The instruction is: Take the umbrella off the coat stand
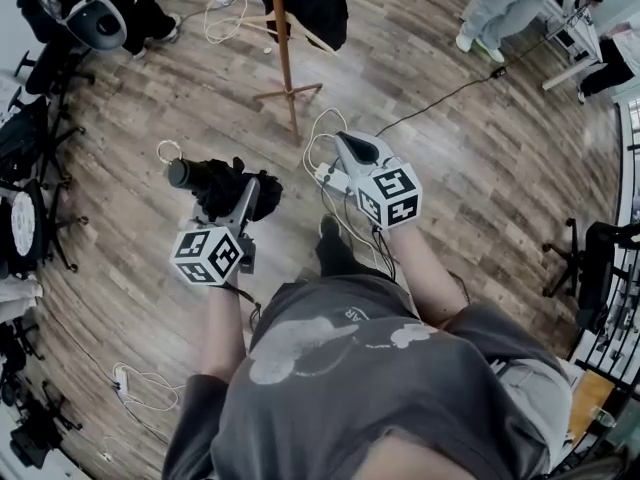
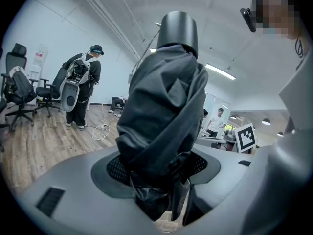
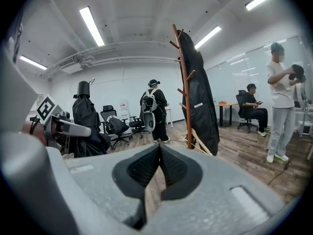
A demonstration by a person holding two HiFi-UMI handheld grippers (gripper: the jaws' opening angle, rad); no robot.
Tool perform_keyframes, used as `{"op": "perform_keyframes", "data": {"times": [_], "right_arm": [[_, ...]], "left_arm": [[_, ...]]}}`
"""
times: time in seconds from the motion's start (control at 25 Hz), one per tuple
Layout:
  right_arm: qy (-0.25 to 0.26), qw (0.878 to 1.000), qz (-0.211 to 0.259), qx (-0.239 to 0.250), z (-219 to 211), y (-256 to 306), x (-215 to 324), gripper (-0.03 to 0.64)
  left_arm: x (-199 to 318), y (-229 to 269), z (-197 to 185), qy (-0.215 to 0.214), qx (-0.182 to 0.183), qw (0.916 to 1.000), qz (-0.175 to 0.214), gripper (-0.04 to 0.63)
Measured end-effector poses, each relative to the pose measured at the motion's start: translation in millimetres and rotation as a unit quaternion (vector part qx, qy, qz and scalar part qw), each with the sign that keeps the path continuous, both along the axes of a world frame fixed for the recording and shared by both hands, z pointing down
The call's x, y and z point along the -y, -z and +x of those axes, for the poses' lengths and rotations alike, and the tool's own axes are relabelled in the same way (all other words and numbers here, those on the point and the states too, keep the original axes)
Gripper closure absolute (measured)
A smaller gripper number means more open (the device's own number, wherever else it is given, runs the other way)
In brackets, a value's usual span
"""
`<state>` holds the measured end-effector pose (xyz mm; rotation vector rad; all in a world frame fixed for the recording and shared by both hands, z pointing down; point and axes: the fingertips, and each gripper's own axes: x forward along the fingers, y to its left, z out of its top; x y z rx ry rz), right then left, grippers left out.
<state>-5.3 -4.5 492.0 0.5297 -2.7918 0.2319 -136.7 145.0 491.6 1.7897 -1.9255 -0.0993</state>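
My left gripper (image 2: 157, 177) was clamped on a folded black umbrella (image 2: 164, 106), its two pads pressing the bunched fabric from either side. The umbrella rose upright out of the jaws and ended in a black cylindrical cap (image 2: 178, 31). Its lower end was hidden below the jaws, so I could not make out how far it reached.

My right gripper (image 3: 157, 153) held nothing. Its jaws were together, with the pad tips meeting and only bare wooden floor (image 3: 244, 151) showing through the gap beneath.

From the head view, the umbrella lay in the left gripper just beside the right gripper and well apart from the one wooden coat stand (image 1: 284, 48). The top of the stand was cut off in that view. In the right gripper view the stand stood whole, with one long black garment (image 3: 201, 97) hanging on it. I could not tell whether that was a coat or a cover.

White cables (image 1: 318, 140) looped on the floor near the foot of the stand.

In the right gripper view I counted three other people: one standing with a backpack rig (image 3: 153, 106), one seated at a desk (image 3: 252, 109), and one standing at the right edge (image 3: 281, 106).
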Motion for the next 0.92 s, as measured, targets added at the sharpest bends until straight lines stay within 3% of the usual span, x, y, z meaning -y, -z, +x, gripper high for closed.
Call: {"op": "perform_keyframes", "data": {"times": [0.92], "right_arm": [[-0.001, 0.999, 0.036, 0.024, 67.3, 20.9, -156.5, 0.618]], "left_arm": [[-152.7, 8.9, 77.8, -0.027, 0.007, 0.9995, 0.016, 0.318]]}}
